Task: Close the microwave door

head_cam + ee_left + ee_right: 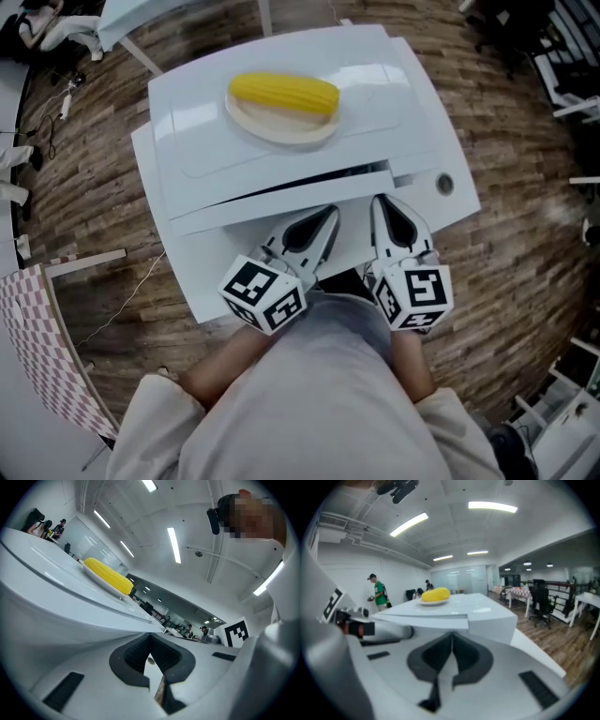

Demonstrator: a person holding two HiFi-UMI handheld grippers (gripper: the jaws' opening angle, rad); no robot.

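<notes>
A white microwave (281, 141) stands on a white table (197, 281), seen from above. Its door (281, 199) is at the front, and a thin dark gap runs along the door's top edge. In the right gripper view the door (422, 619) juts out a little past the body (492, 616). My left gripper (330, 212) and right gripper (379, 201) are both shut, side by side, with their tips at the door's front face. Nothing is held in the left gripper (150, 637) or the right gripper (452, 637).
A yellow corn cob (284, 93) lies on a plate (281, 127) on top of the microwave. A round knob (444, 184) sits at the front right. Wooden floor surrounds the table; chairs (541, 603) and tables stand at the right, people far off.
</notes>
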